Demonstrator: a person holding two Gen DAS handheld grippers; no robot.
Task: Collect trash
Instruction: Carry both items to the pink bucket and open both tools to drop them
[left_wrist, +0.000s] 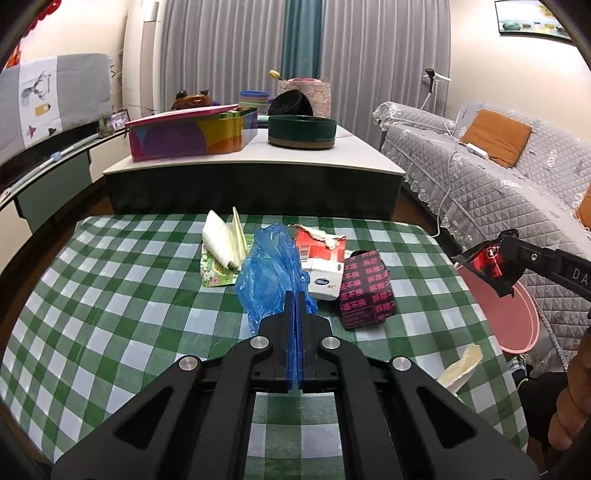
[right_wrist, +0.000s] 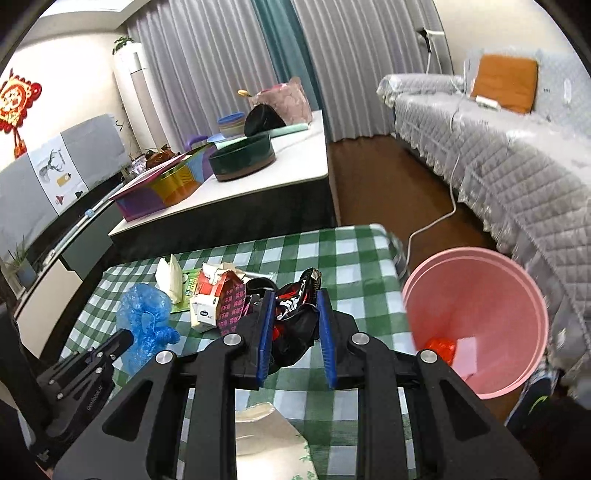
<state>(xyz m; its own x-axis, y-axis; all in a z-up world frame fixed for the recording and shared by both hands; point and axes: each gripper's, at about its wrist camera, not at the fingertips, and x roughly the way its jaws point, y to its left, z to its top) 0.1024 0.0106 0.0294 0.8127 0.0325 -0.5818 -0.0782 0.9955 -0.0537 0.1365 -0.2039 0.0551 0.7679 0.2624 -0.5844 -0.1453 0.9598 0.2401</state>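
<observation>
Trash lies on the green checked table (left_wrist: 110, 295): a blue plastic bag (left_wrist: 271, 269), a red and white carton (left_wrist: 321, 264), a black box with pink print (left_wrist: 365, 291), folded white paper (left_wrist: 223, 240) and a paper scrap (left_wrist: 461, 365). My left gripper (left_wrist: 295, 299) is shut, its tips at the blue bag's near edge; whether it pinches the bag I cannot tell. My right gripper (right_wrist: 295, 299) is shut on a crumpled black and red wrapper (right_wrist: 295, 321), held above the table left of the pink bin (right_wrist: 476, 321). The wrapper also shows in the left wrist view (left_wrist: 487, 264).
The pink bin stands on the floor off the table's right edge and holds a red item (right_wrist: 439, 349) and white paper. A low white table (left_wrist: 258, 155) with tins stands behind. A grey covered sofa (left_wrist: 498, 177) runs along the right.
</observation>
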